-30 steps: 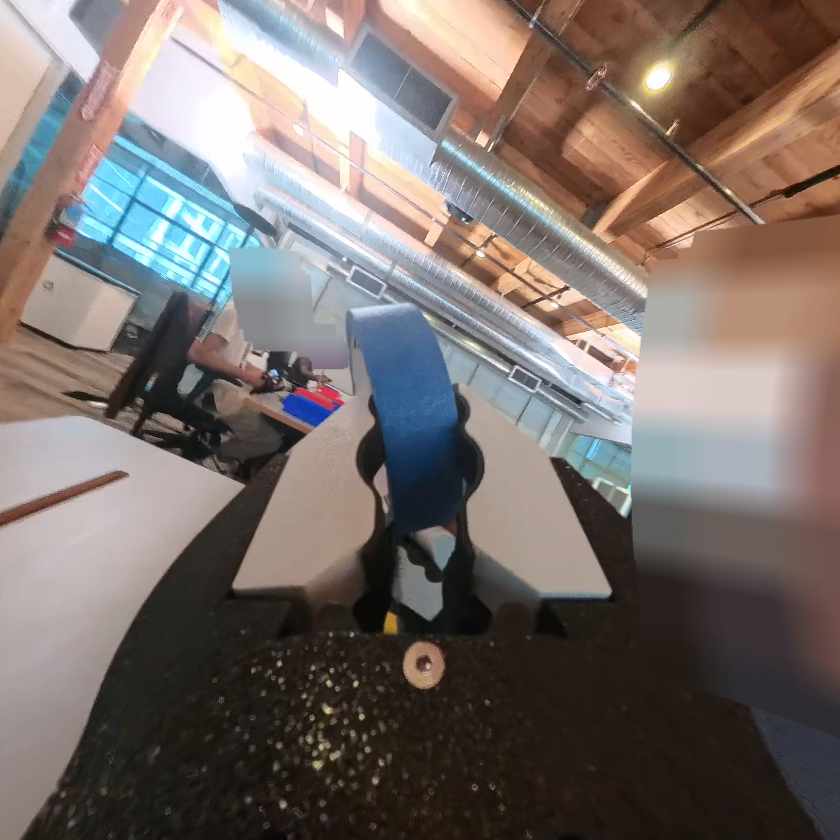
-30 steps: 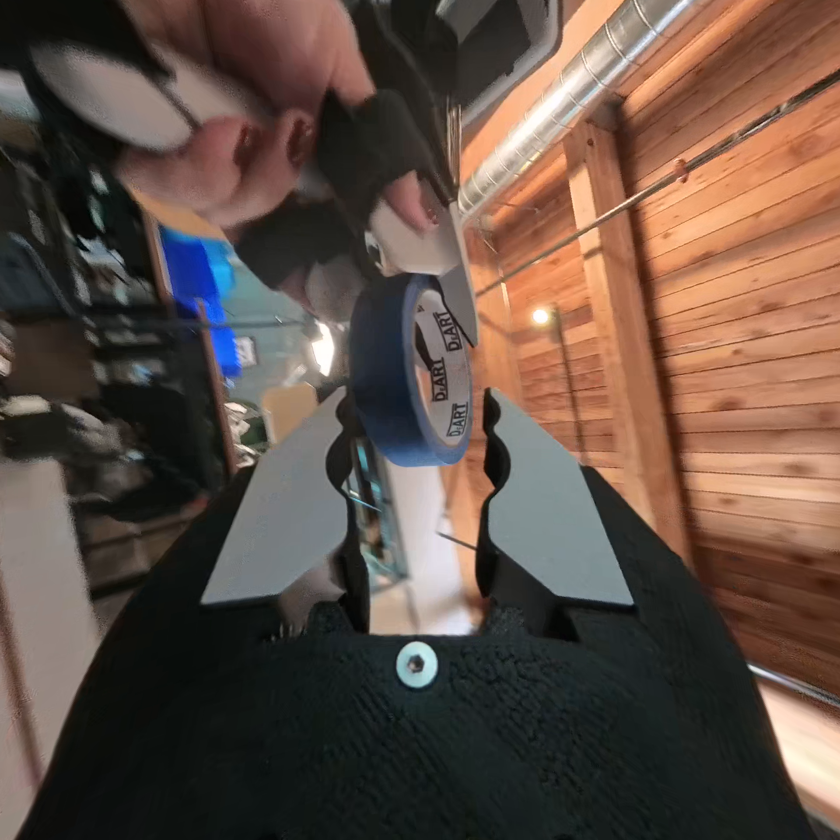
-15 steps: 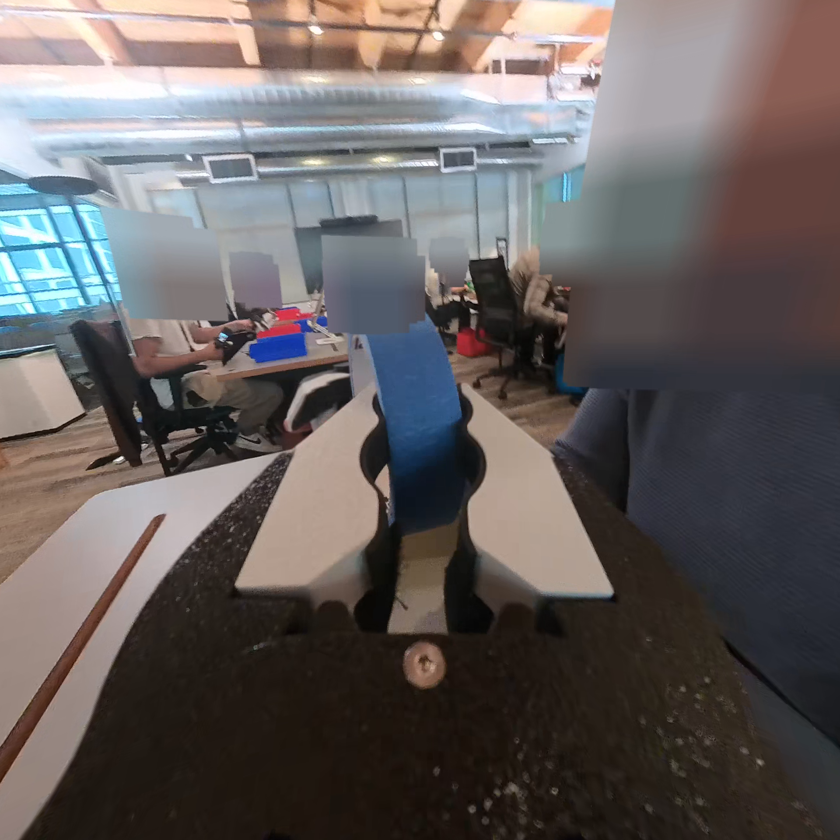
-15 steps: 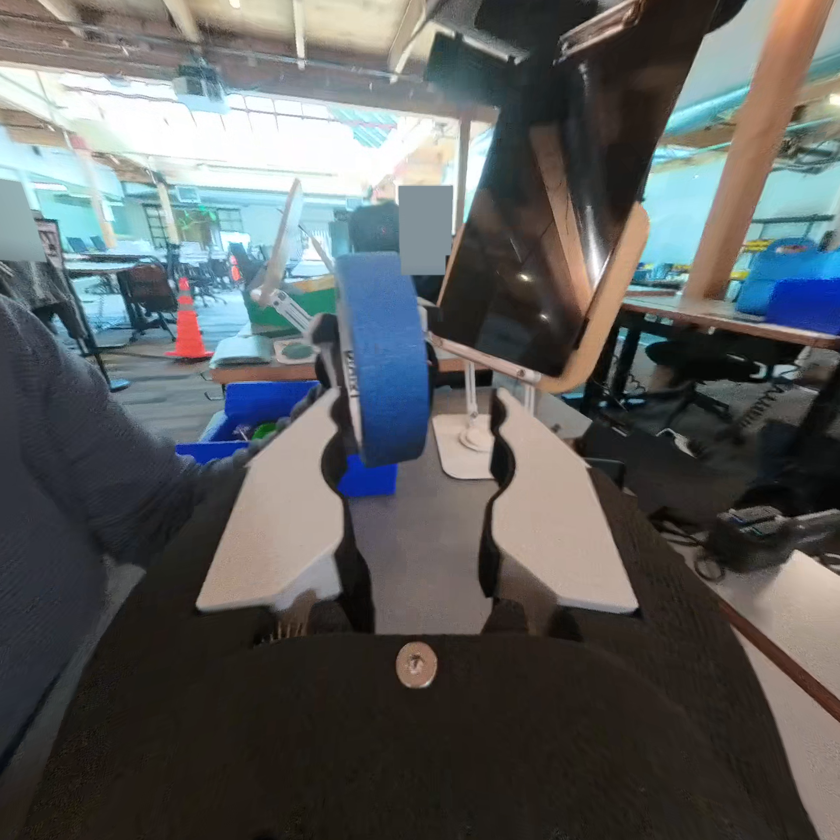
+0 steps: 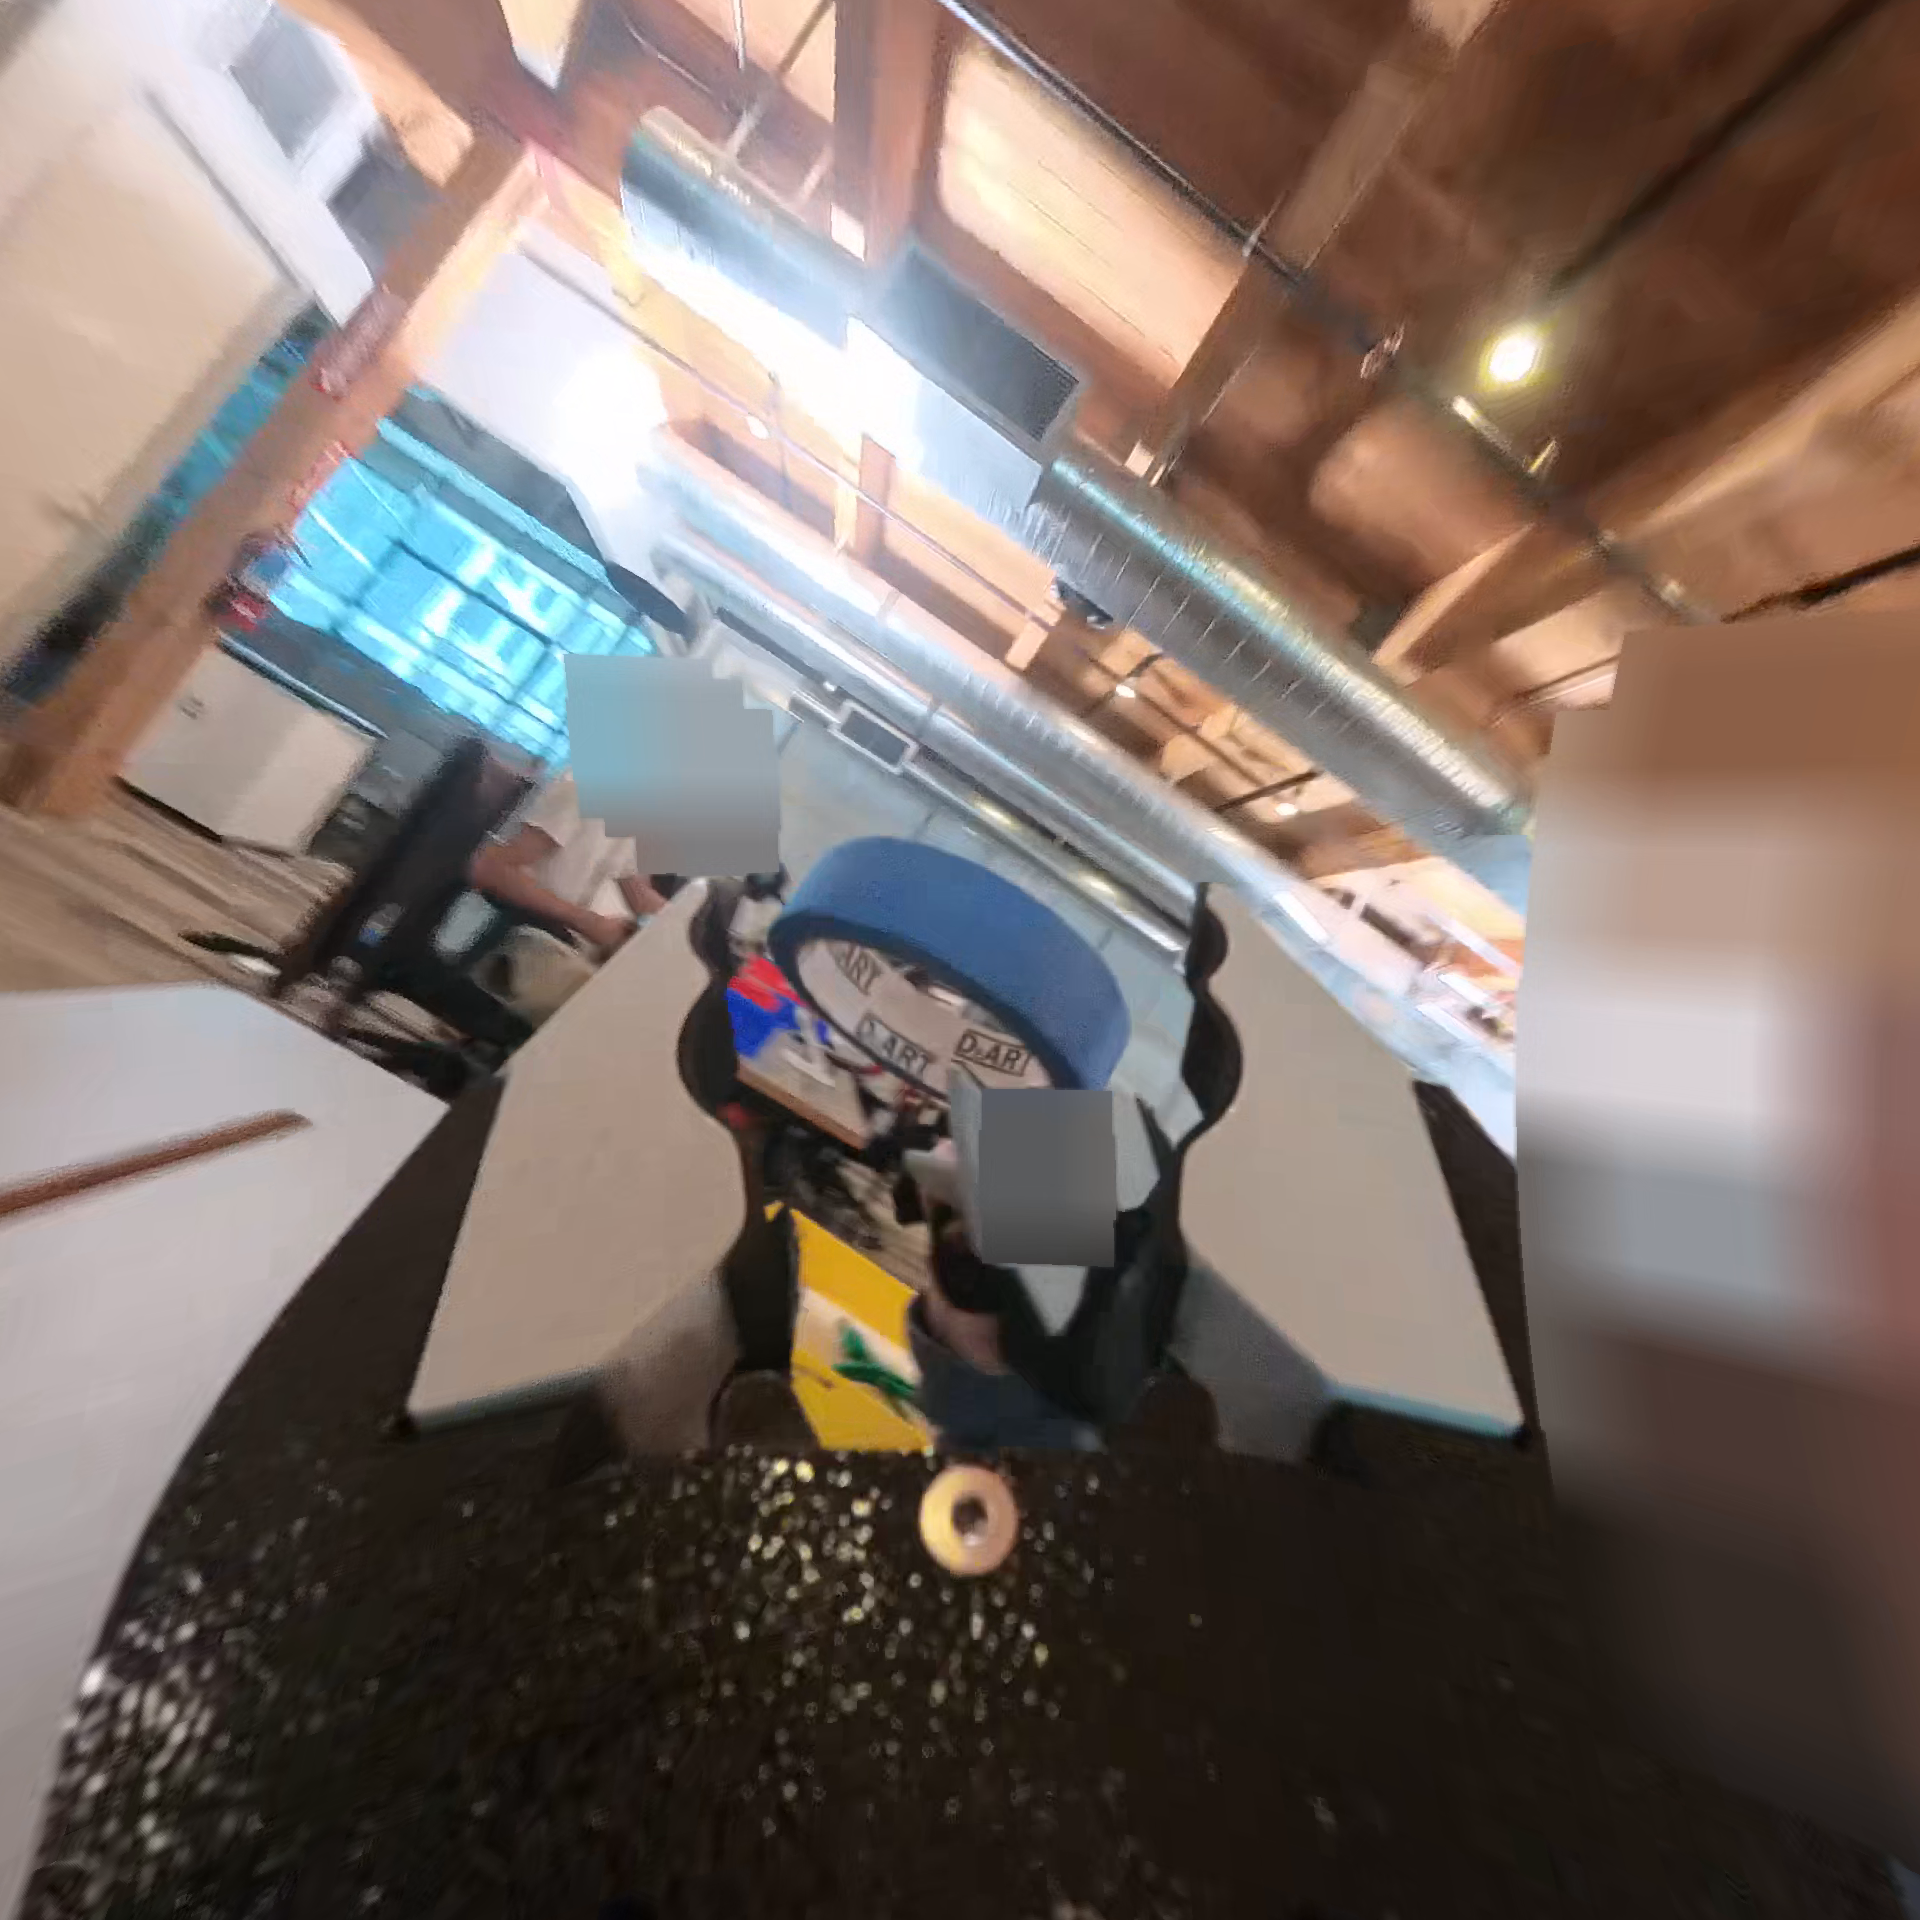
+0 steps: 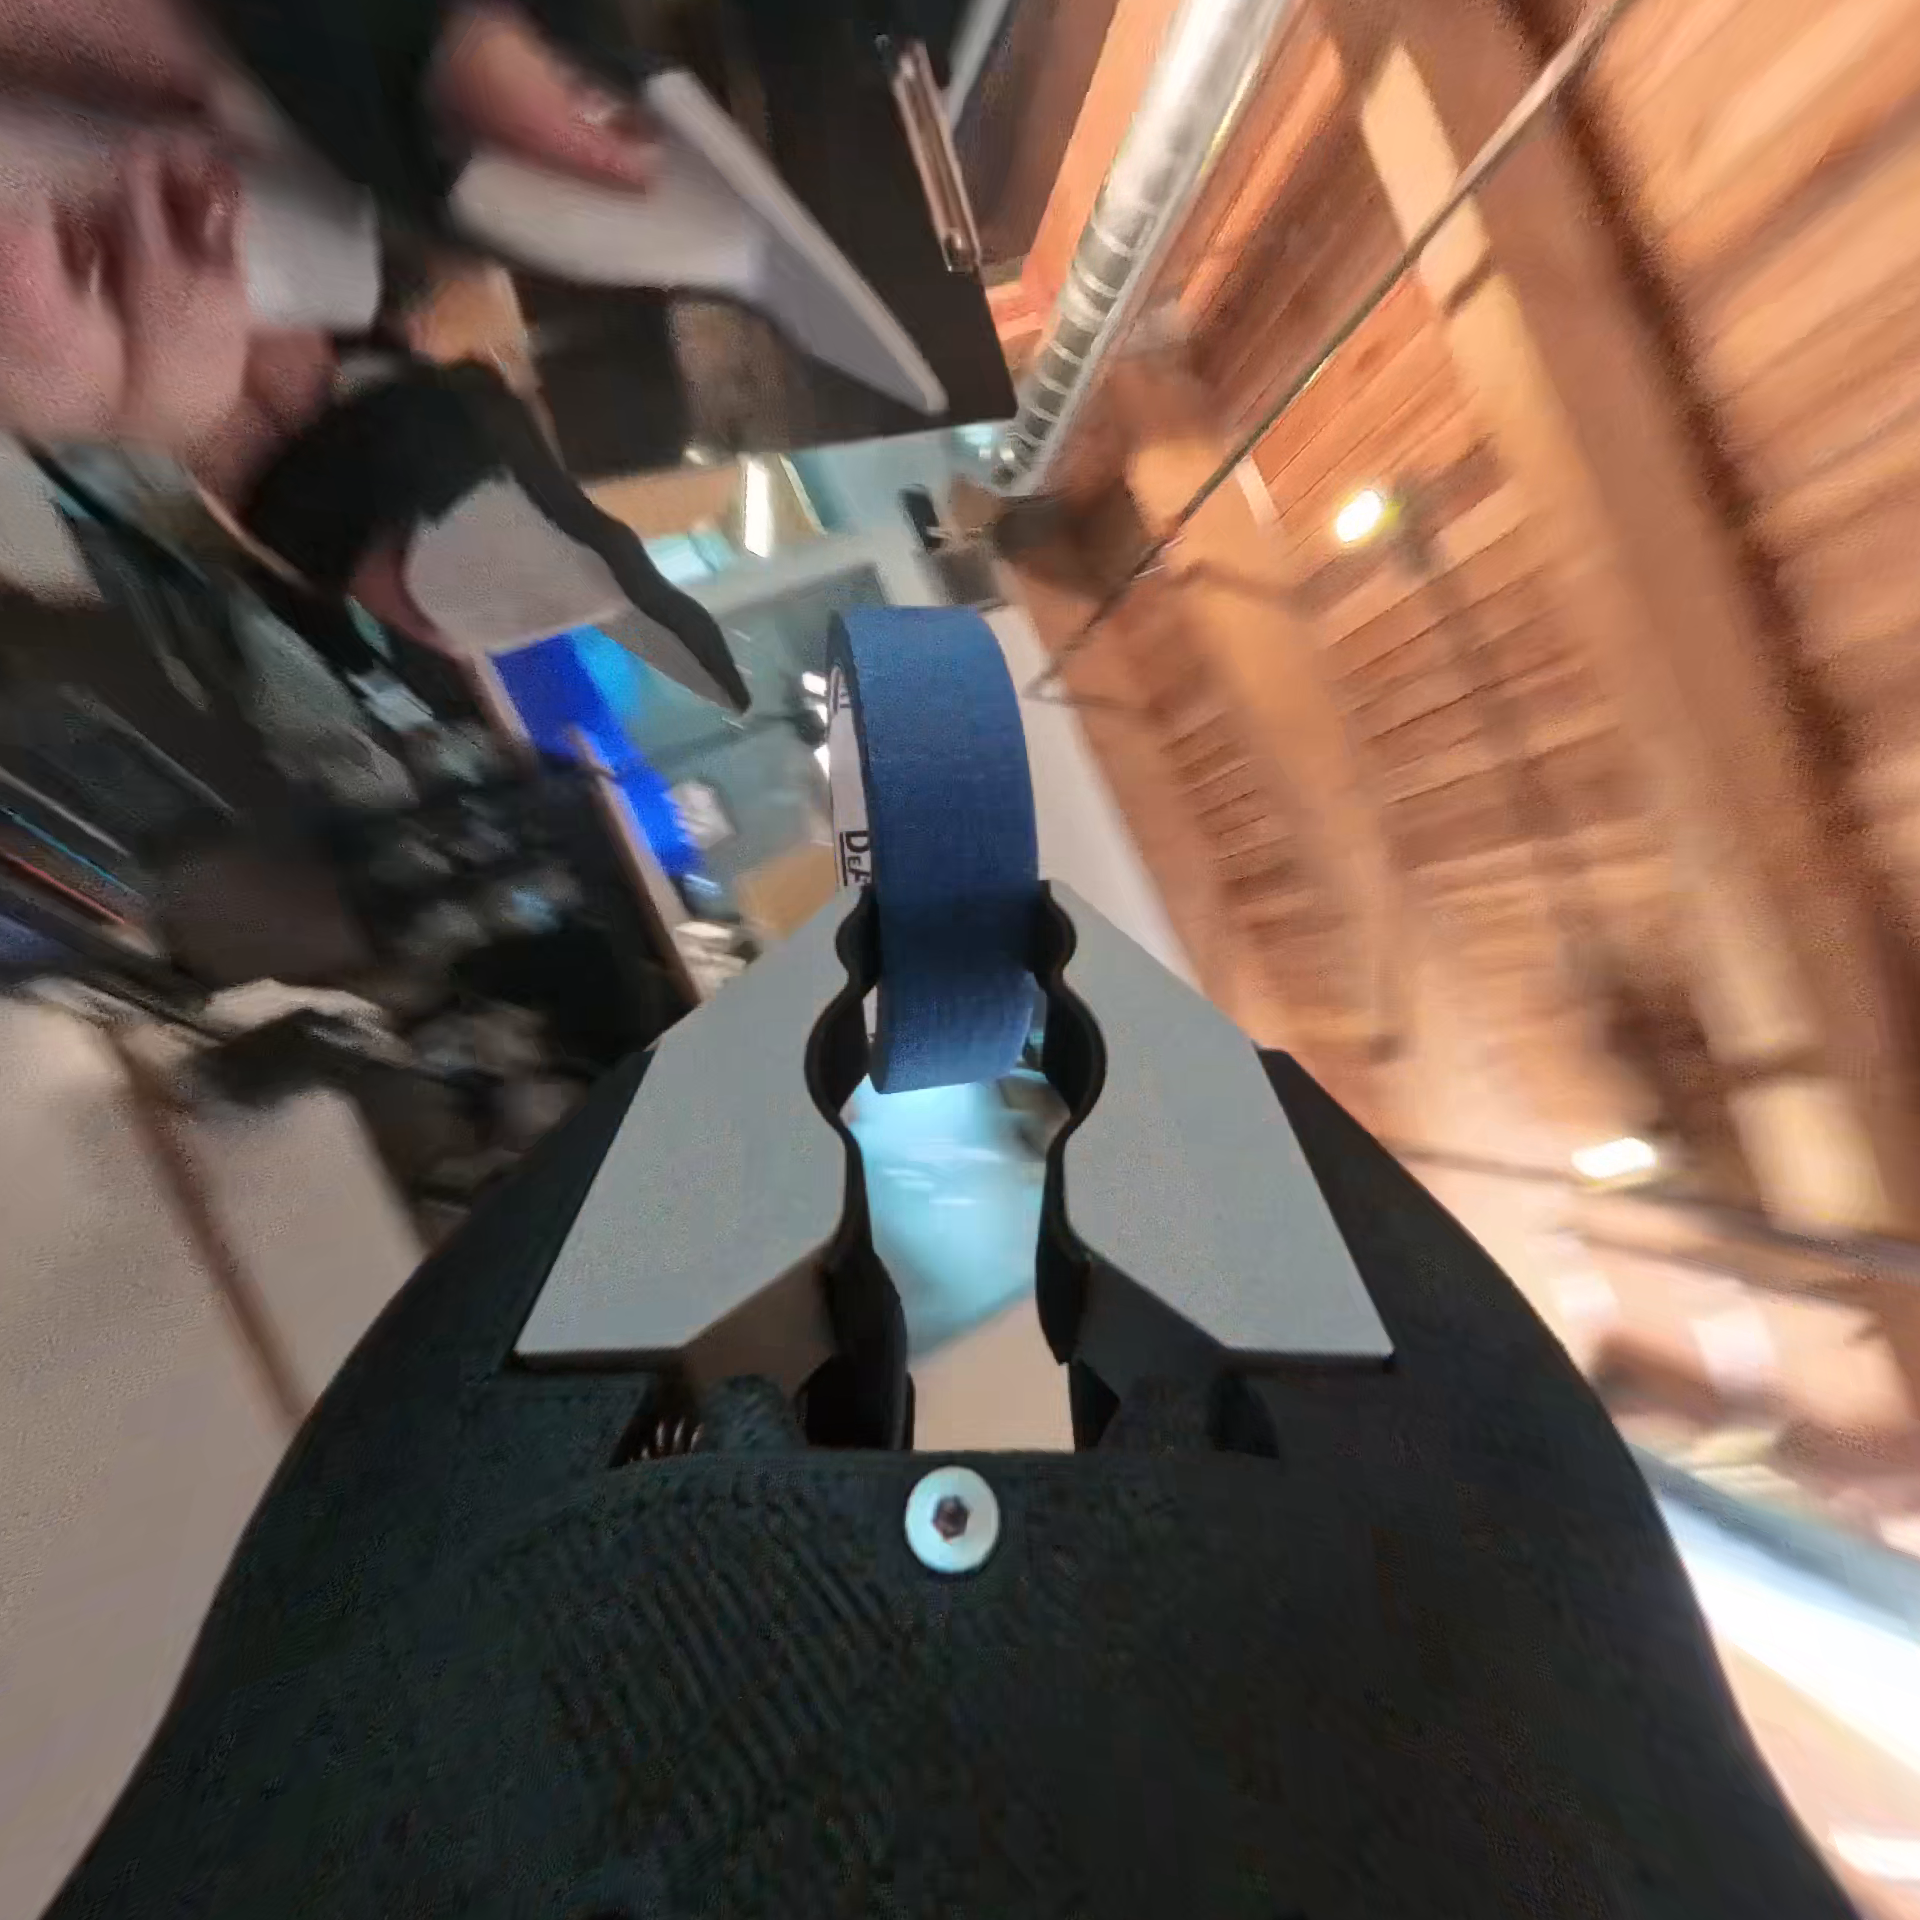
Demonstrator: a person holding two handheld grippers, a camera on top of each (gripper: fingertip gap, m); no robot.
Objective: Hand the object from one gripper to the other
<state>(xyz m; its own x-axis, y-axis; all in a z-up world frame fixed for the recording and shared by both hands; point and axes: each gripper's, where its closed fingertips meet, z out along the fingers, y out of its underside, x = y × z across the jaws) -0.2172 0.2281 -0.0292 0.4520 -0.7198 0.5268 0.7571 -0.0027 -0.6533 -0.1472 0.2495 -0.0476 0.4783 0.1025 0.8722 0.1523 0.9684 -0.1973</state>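
Observation:
The object is a blue roll of tape (image 6: pixel 935 748). My right gripper (image 6: pixel 951 904) is shut on it, with the roll standing on edge between the fingertips and sticking out past them. My left gripper (image 5: pixel 951 914) is open and empty. In the left wrist view the roll (image 5: pixel 966 935) sits flat-on in the gap at its fingertips and touches neither finger. In the right wrist view the left gripper (image 6: pixel 831 551) shows at the upper left, jaws spread, just clear of the roll, held by a gloved hand (image 6: pixel 104 260).
A white table (image 5: pixel 156 1195) with a brown strip lies at the left. A person sits in a chair (image 5: pixel 416 894) at a far desk. Silver ducts (image 5: pixel 1195 582) and wooden beams run overhead. A wood-plank wall (image 6: pixel 1558 727) fills the right.
The left gripper held the roll in the earlier frames and has now opened and let go. The right gripper, open before, has shut on the roll. Both views have swung upward.

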